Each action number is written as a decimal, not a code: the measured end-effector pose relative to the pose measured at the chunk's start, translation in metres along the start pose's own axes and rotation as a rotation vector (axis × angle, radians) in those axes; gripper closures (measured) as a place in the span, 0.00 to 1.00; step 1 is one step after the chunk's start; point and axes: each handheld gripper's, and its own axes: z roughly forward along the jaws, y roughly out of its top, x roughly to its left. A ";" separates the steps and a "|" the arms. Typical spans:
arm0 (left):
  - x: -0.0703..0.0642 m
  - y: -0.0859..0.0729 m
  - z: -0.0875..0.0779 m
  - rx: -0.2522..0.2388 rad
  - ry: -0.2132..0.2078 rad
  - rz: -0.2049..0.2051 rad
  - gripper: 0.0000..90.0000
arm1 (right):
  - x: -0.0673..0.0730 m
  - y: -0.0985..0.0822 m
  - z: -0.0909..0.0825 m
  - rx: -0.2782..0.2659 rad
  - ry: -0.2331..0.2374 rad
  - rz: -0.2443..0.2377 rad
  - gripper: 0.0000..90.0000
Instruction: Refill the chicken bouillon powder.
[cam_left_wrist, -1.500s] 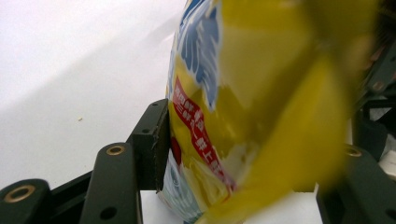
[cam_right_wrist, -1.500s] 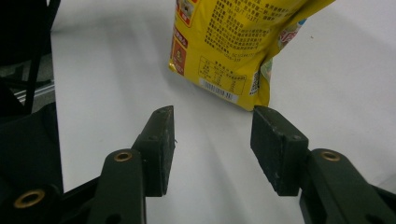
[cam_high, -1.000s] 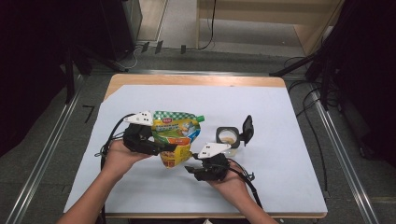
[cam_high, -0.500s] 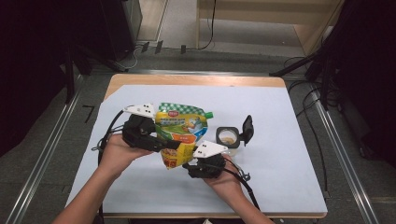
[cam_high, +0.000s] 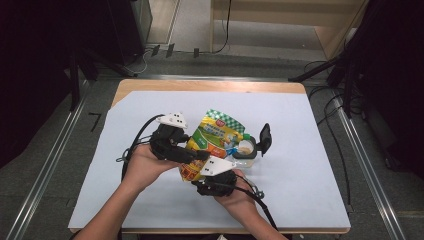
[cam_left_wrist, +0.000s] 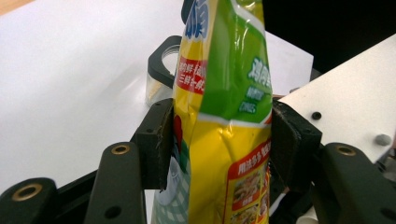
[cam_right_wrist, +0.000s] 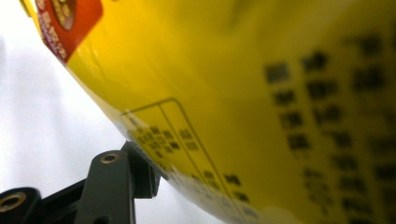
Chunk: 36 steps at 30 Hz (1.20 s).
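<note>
A yellow and green printed pouch (cam_high: 216, 135) is held above the table between both grippers, its checked top edge pointing up and away. My left gripper (cam_high: 196, 154) is shut on its middle; both pads press the sides of the pouch (cam_left_wrist: 224, 116) in the left gripper view. My right gripper (cam_high: 198, 176) is shut on the pouch's lower corner. In the right gripper view, one finger (cam_right_wrist: 135, 175) touches the yellow back of the pouch (cam_right_wrist: 261, 93), and the other is hidden behind it. A small clear jar (cam_high: 245, 148) with its black flip lid (cam_high: 264, 140) open stands just right of the pouch.
A white sheet (cam_high: 310, 165) covers the wooden table (cam_high: 210, 86). Cables trail from both grippers toward the near edge. The jar (cam_left_wrist: 161, 70) sits just beyond the pouch in the left gripper view. Dark stands and cables line the floor on either side.
Both hands have carried the pouch to the right, toward the jar. The pouch has turned from lying sideways to more upright.
</note>
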 end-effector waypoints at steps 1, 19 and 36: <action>0.001 -0.001 0.001 -0.003 0.000 -0.003 0.53 | 0.000 -0.001 0.000 0.001 0.008 0.005 0.50; 0.007 -0.004 0.004 -0.009 -0.022 -0.111 0.53 | 0.004 -0.001 -0.001 0.001 0.091 0.007 0.60; 0.011 0.012 0.015 0.030 -0.006 -0.191 0.53 | -0.004 -0.001 -0.005 -0.016 0.145 0.101 0.61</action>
